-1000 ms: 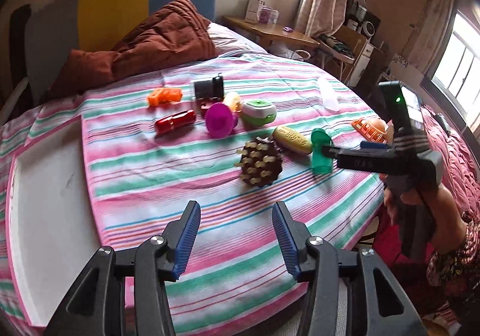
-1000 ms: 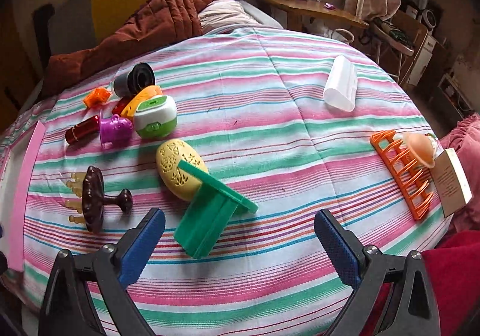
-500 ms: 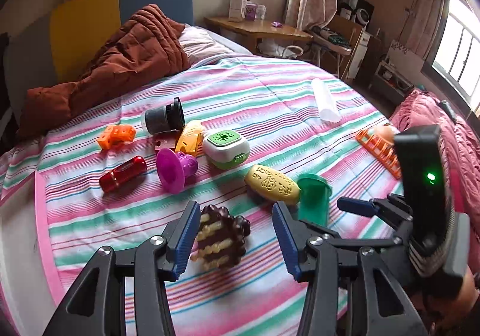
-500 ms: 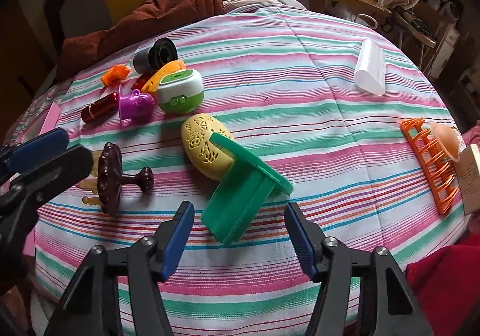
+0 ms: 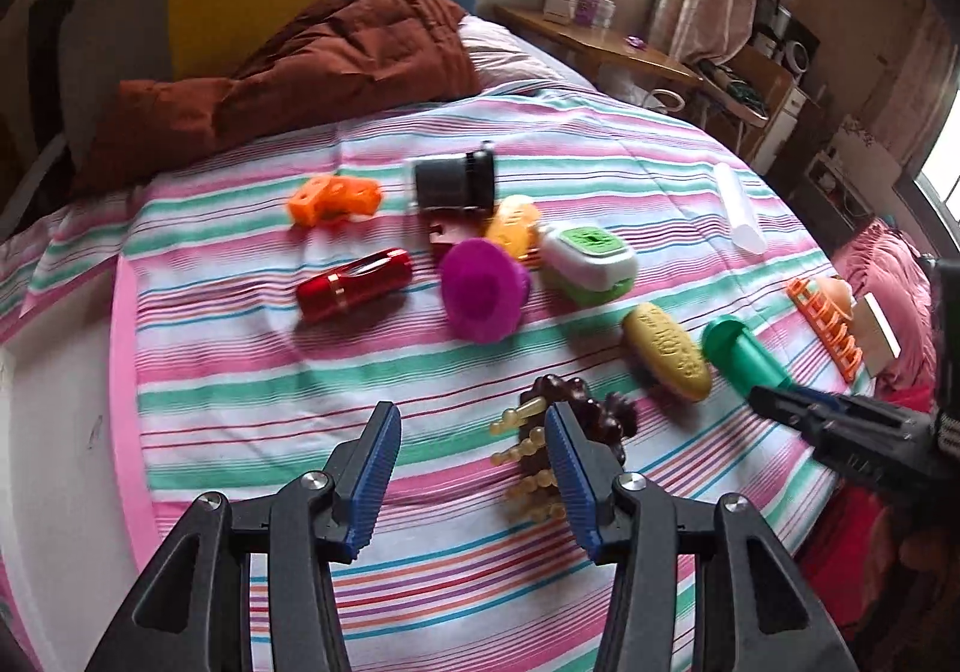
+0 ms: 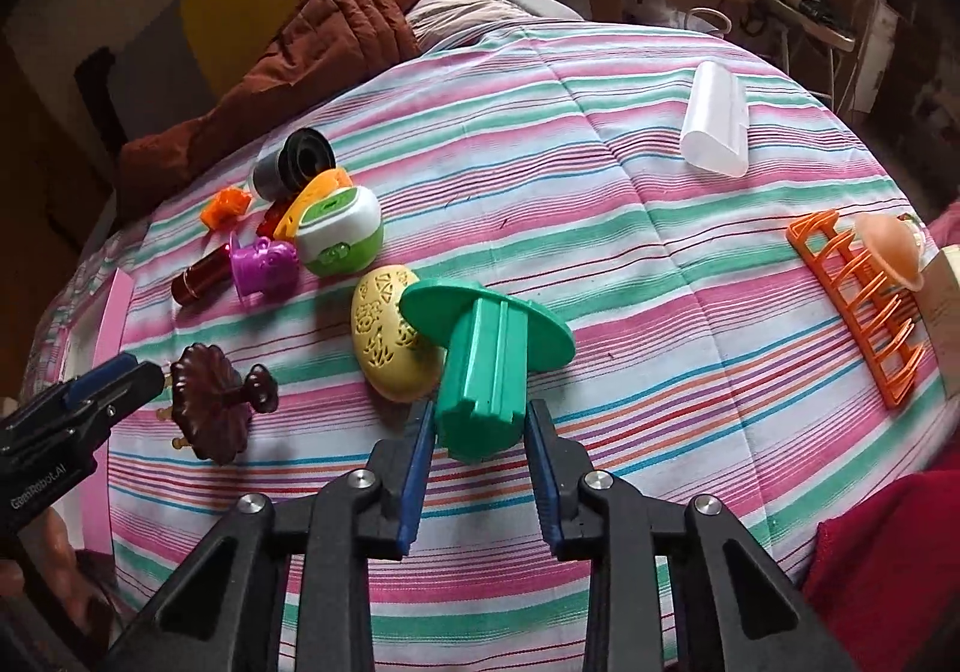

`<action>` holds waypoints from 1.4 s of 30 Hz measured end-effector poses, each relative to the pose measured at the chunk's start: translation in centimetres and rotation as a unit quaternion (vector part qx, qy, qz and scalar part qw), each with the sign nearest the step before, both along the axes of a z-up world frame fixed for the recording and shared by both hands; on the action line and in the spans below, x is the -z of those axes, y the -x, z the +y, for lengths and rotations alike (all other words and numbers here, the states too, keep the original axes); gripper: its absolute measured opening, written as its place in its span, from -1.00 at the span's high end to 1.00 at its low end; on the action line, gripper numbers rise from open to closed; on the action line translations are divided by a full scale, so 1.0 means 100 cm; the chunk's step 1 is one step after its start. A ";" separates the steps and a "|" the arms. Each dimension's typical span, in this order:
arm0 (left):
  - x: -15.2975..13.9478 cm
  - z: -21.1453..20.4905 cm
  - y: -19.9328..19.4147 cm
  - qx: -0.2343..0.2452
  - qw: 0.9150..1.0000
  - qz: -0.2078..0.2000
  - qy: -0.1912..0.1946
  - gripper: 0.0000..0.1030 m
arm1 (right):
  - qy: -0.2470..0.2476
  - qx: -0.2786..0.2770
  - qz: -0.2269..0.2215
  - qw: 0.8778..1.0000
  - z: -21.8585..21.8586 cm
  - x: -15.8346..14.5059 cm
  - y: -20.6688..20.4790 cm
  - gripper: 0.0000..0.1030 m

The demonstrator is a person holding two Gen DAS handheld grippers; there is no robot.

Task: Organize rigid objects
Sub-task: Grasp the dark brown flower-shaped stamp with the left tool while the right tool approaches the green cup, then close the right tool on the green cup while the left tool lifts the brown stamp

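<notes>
1. Stripes of pink, green and white cover the bedspread on which all the toys lie.
2. The right gripper has its blue pads pressed on the ribbed stem of the green plunger-shaped toy, whose round flange tilts up and away from the camera.
3. The flange leans over the yellow perforated oval, which lies just beside the stem on the cloth.
4. The left gripper hangs with its jaws apart and nothing between them; the brown spiked toy sits just beyond and partly behind its right finger, apart from the pads.
5. Farther back a cluster lies close together: purple cup-shaped toy, red metallic cylinder, green-and-white box, black cylinder and orange block.
6. A white tube lies alone toward the far right of the bed.
7. An orange rack rests at the right edge, with a peach-coloured cap on its far end.
8. A brown quilt is bunched at the head of the bed.
</notes>
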State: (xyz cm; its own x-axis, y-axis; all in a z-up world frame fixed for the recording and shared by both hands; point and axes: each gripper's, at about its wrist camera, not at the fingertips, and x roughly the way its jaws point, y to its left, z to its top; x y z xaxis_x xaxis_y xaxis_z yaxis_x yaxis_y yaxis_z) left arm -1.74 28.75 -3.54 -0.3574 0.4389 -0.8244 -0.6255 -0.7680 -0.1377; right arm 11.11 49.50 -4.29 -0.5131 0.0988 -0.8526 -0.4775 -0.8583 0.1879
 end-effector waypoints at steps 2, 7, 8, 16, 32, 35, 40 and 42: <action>0.005 -0.007 0.000 -0.003 1.000 -0.006 0.008 0.02 | -0.004 0.009 0.005 1.000 0.005 -0.003 -0.001 0.42; 0.016 -0.025 -0.001 -0.020 1.000 -0.005 0.021 0.02 | 0.010 0.033 0.023 0.999 0.018 -0.005 -0.005 0.42; 0.018 -0.028 -0.001 -0.027 0.999 -0.007 0.029 0.02 | 0.013 0.036 0.027 0.999 0.020 -0.005 -0.004 0.42; 0.016 -0.058 -0.024 -0.055 0.998 0.006 0.037 0.04 | 0.009 0.037 0.052 0.998 0.028 -0.006 0.005 0.38; -0.006 0.000 -0.037 0.033 0.998 0.050 -0.015 0.01 | -0.001 0.052 0.044 0.998 0.029 -0.007 0.001 0.06; 0.004 0.007 -0.028 0.027 0.999 0.033 -0.008 0.02 | -0.007 0.044 0.042 0.998 0.025 -0.007 0.002 0.05; 0.014 0.007 -0.021 0.014 0.999 0.041 -0.004 0.28 | -0.022 0.042 0.056 0.997 0.020 -0.008 0.004 0.05; 0.016 0.004 -0.020 0.012 0.999 0.043 0.000 0.30 | -0.018 0.042 0.040 0.998 0.020 -0.001 0.011 0.04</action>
